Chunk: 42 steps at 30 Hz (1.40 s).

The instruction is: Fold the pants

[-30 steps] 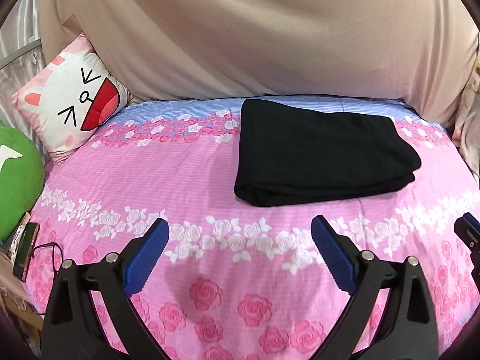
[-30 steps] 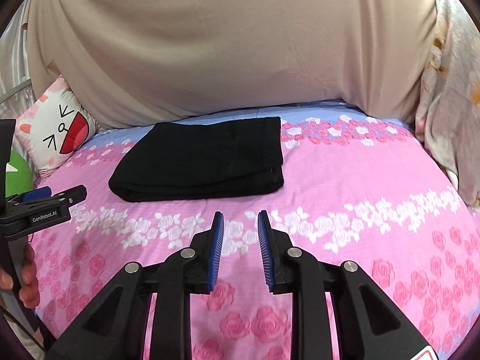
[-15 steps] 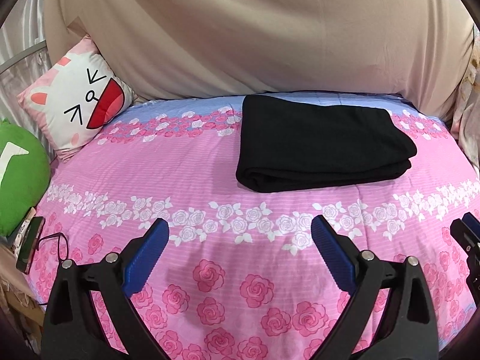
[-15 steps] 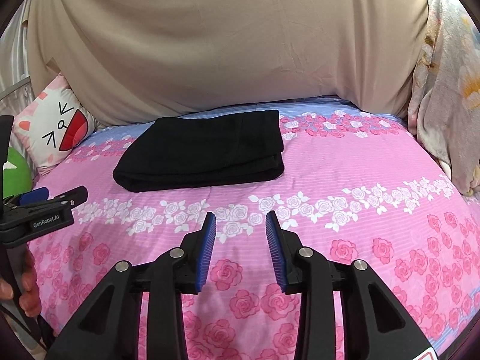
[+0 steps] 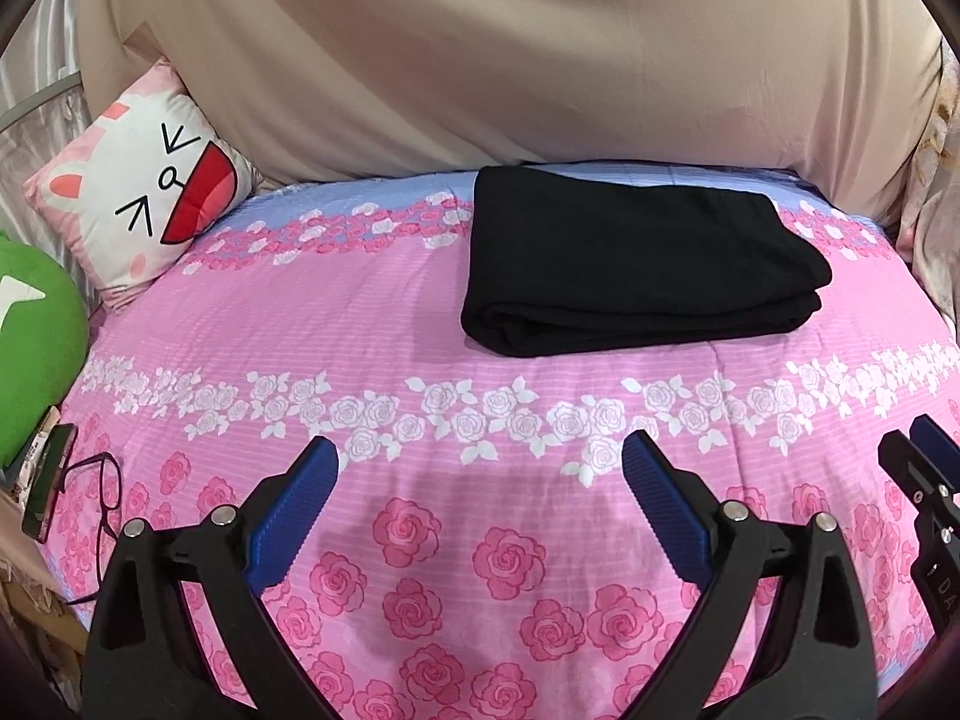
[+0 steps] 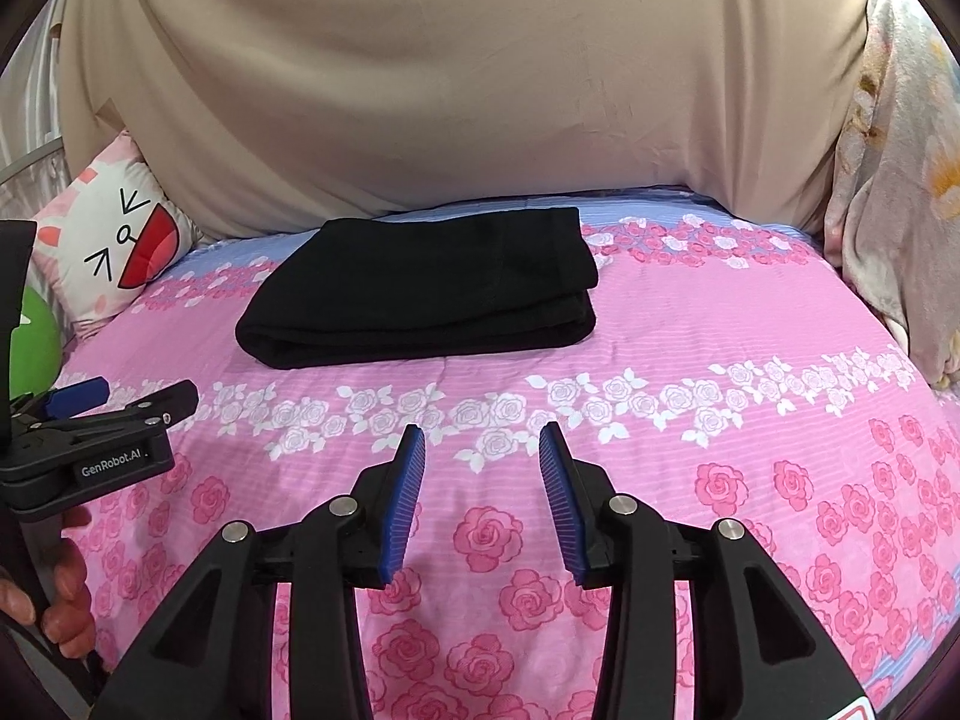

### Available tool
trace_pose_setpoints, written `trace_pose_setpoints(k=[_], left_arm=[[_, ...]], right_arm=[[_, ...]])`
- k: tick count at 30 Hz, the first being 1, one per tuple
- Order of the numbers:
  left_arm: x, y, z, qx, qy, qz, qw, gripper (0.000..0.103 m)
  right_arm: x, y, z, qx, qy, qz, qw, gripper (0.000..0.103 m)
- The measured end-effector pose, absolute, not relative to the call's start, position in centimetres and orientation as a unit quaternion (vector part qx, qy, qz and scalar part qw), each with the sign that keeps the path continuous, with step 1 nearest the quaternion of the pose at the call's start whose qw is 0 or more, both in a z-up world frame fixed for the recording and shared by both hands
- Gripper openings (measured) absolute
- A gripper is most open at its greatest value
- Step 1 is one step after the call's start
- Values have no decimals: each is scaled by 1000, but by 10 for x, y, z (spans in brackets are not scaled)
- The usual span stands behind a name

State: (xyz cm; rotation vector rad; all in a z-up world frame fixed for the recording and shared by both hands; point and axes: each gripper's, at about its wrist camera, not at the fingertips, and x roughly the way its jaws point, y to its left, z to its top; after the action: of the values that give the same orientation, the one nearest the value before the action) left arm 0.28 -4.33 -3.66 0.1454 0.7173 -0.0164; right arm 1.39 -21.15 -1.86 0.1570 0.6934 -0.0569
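Lying ahead of both tongs, the black pants [image 5: 642, 264] are already a flat folded bundle on the bed [image 5: 336, 324], well apart from the blue pads and touched by nothing. Their long axis runs across the view, from side to side, not toward the tongs. From the left tongs [image 5: 480, 462] the bundle sits ahead and a little to the right; from the right tongs [image 6: 482, 444] it sits ahead and a little to the left. So the pants lie between the 2 hands, and I judge that neither one is clearly nearer. The near long edge of the bundle is rounded and thick, with 2 layers showing at its right end.

The left tongs stand wide, with nothing between the pads. The right tongs stand about half apart, also with nothing between them; their jaws have just been opening. In the right view the left tongs appear at the left edge, with fingers of a hand [image 6: 66, 594] under them.

I judge that the folding looks done, or nearly done, because the bundle is neat and compact.

The bed has a pink cover with printed roses and a blue band at the far side. Behind it hangs a beige cloth [image 5: 510, 60]. Far to the left of the tongs are a cat-face pillow [image 5: 144, 192], a green cushion [image 5: 36, 348] and glasses [image 5: 102, 498].
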Motion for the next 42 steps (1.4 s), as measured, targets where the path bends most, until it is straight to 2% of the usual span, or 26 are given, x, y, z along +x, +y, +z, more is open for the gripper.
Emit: trace_pose_setpoints(k=[16, 20, 30, 35, 42], left_arm=[[0, -47, -37, 68, 349, -9, 935, 94], [1, -48, -37, 67, 346, -6, 936, 98], [5, -47, -40, 67, 349, -8, 935, 98], [6, -47, -40, 66, 348, -9, 935, 98], [7, -44, -40, 61, 349, -7, 935, 98]], right_arm=[[12, -212, -17, 78, 335, -31, 938, 40], [14, -211, -14, 79, 332, -33, 940, 40], [18, -203, -16, 75, 335, -35, 939, 41], [19, -201, -17, 73, 337, -34, 938, 46], [20, -200, -17, 71, 337, -34, 938, 46]])
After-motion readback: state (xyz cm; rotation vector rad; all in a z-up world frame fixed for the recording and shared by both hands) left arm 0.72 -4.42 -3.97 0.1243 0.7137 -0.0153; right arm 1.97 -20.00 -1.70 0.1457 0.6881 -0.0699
